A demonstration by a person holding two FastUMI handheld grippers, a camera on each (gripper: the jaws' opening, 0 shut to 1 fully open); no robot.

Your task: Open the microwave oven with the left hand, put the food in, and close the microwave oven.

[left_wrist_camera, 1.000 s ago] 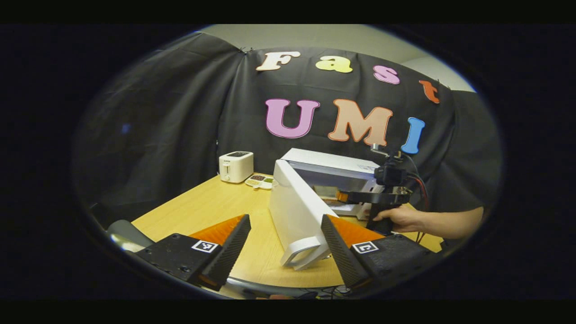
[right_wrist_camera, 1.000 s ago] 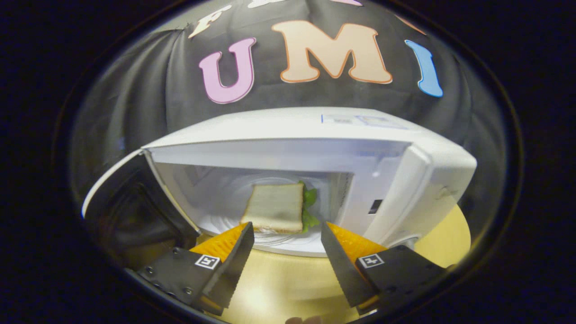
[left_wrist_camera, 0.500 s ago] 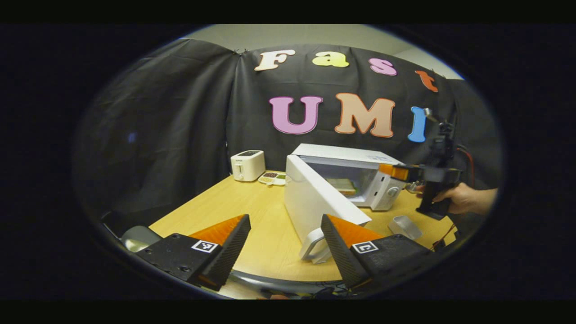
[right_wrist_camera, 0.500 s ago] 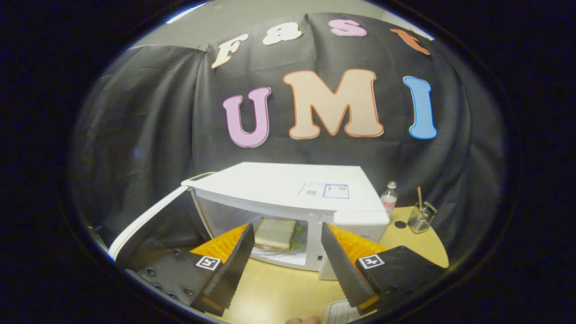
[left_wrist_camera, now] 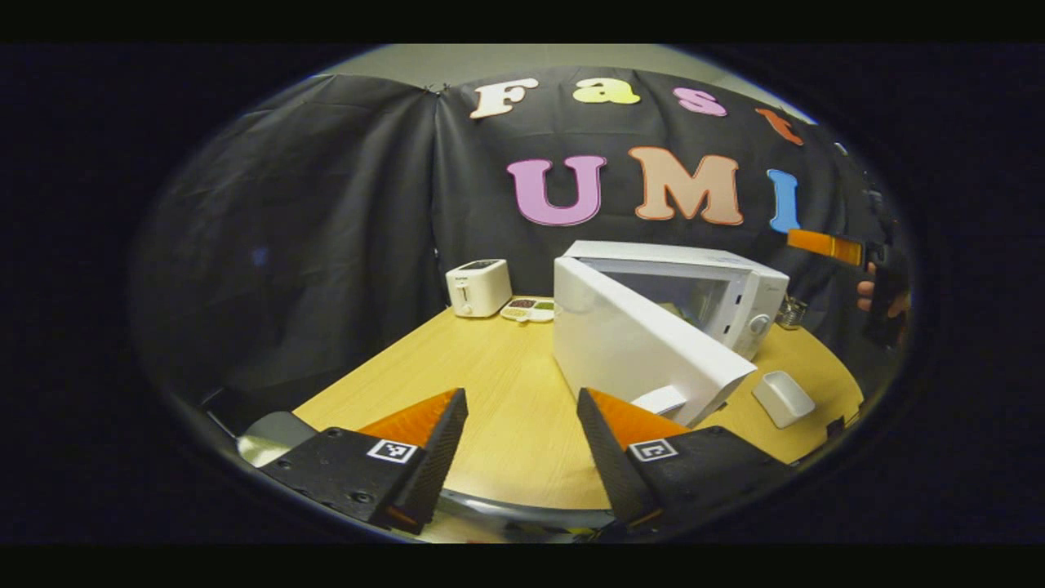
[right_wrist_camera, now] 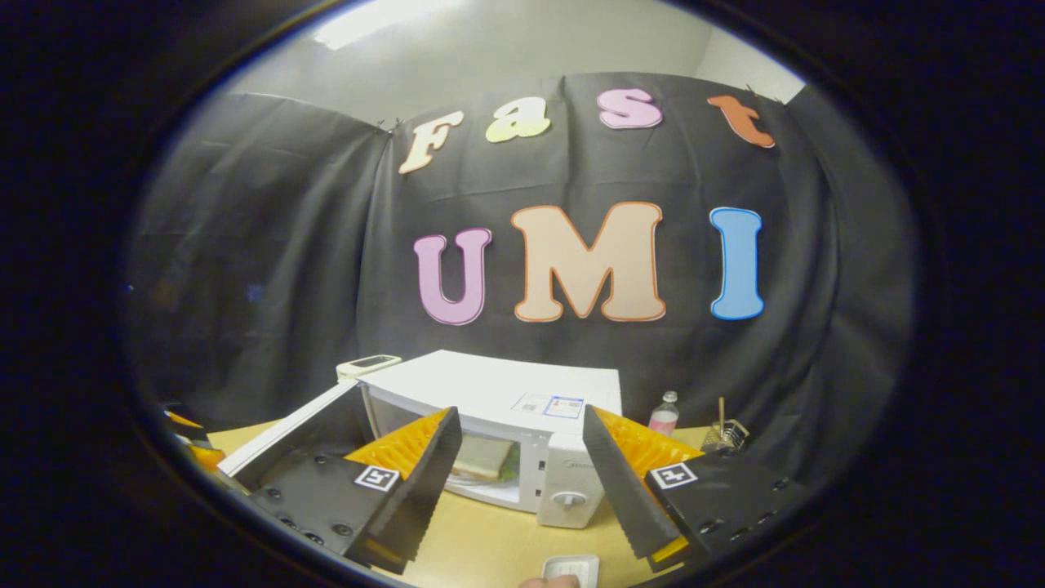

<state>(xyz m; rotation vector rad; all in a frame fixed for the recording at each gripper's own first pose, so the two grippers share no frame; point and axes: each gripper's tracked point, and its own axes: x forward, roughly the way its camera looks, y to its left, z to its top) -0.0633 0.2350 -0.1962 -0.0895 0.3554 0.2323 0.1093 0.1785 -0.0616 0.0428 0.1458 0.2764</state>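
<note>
Left gripper view: the left claw [left_wrist_camera: 516, 445] is sitting at the bottom centre of the frame, its fingers standing apart and gripping nothing, above the near edge of the wooden table [left_wrist_camera: 457, 367]. The microwave oven [left_wrist_camera: 739, 286] is standing right of centre, and its door [left_wrist_camera: 637, 347] is swinging out toward the camera. A toaster [left_wrist_camera: 478, 287] is resting at the table's far left corner, with a small white dish [left_wrist_camera: 782, 398] lying near the door's free edge. At the far right edge the right claw [left_wrist_camera: 824, 245] is hanging well above the table; its far end is dim.

Right gripper view: the right claw [right_wrist_camera: 522, 465] is likewise spread and empty. The food [right_wrist_camera: 483, 459], apparently a sandwich, is lying inside the oven cavity, seen between the fingers at lower centre.
</note>
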